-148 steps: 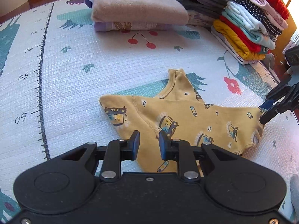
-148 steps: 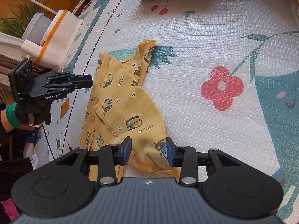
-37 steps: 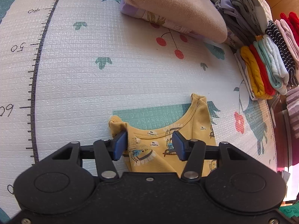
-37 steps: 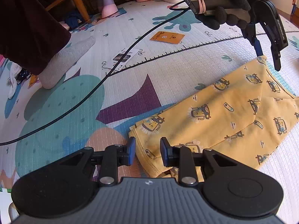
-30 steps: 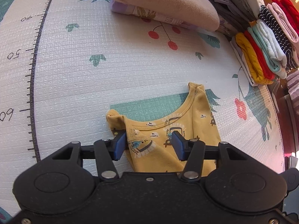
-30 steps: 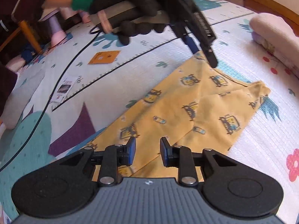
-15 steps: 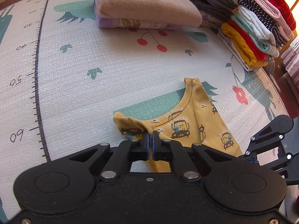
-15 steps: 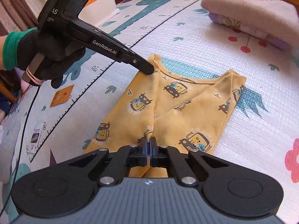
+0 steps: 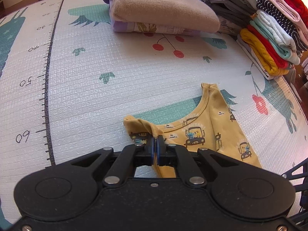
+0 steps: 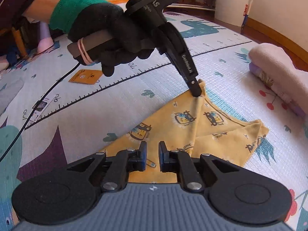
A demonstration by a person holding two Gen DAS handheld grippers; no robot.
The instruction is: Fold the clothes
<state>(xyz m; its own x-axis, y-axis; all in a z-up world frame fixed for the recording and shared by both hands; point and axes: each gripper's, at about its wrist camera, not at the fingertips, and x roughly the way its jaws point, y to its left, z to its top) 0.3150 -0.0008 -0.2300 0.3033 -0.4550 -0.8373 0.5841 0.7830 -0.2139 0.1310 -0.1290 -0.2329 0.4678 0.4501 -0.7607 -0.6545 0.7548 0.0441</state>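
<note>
Yellow cotton, printed with small cars — the yellow top lies on the play mat, short of the beige folded stack and partly doubled over itself. Your left gripper is clenched on the shoulder strap nearest it, the fabric puckered up between the jaws. Your right gripper has its jaws parted just over the lower body of the top, grasping nothing.

Step in hand, as judged: a fold of the top with the left corner held. To do it well, keep the pinch near the strap seam so that a single edge is carried, not a bunch. Bring the right jaws down on the matching edge before any lift, so both corners travel level. Lay the fold flat on the mat, well short of the beige stack.

Views differ. Only the left wrist view shows the neckline, the far strap and the coloured pile to the right of the beige stack. Only the right wrist view shows your gloved hand on the left tool, the crease running down from the pinch, and the orange card beyond the top.
</note>
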